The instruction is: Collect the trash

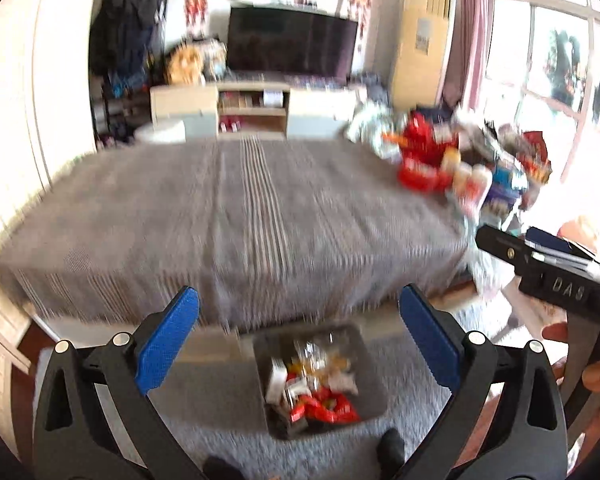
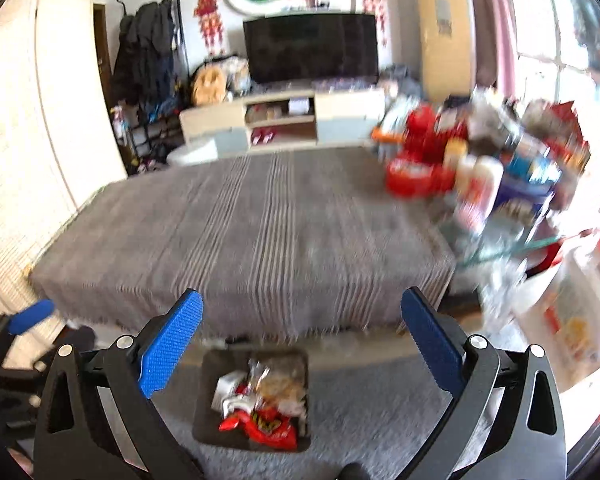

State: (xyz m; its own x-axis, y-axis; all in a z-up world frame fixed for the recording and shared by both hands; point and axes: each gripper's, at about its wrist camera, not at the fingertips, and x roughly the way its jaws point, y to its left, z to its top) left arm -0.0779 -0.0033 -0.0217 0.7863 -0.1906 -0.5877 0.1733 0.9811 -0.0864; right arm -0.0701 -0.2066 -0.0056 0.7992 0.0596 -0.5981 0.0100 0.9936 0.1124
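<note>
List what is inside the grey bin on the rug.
The grey bin holds crumpled wrappers: red packets in front, silver and pale ones behind. Anything beneath them is covered.

The grey cloth cover [image 1: 240,216] on the low table is looking woven and matt, its paler stripes slightly ribbed. Just beside that cover, the grey bin [image 2: 204,392] is showing dull, smooth plastic walls, and the wrappers [image 2: 260,404] inside it are gleaming like crinkled foil and glossy red film. Under the bin, the grey carpet [image 1: 228,448] is appearing shaggy and rough. The left gripper [image 1: 300,340] and right gripper [image 2: 302,344] are showing matt black plastic arms, bright metal rivets and finely dimpled blue pads [image 2: 172,344]
</note>
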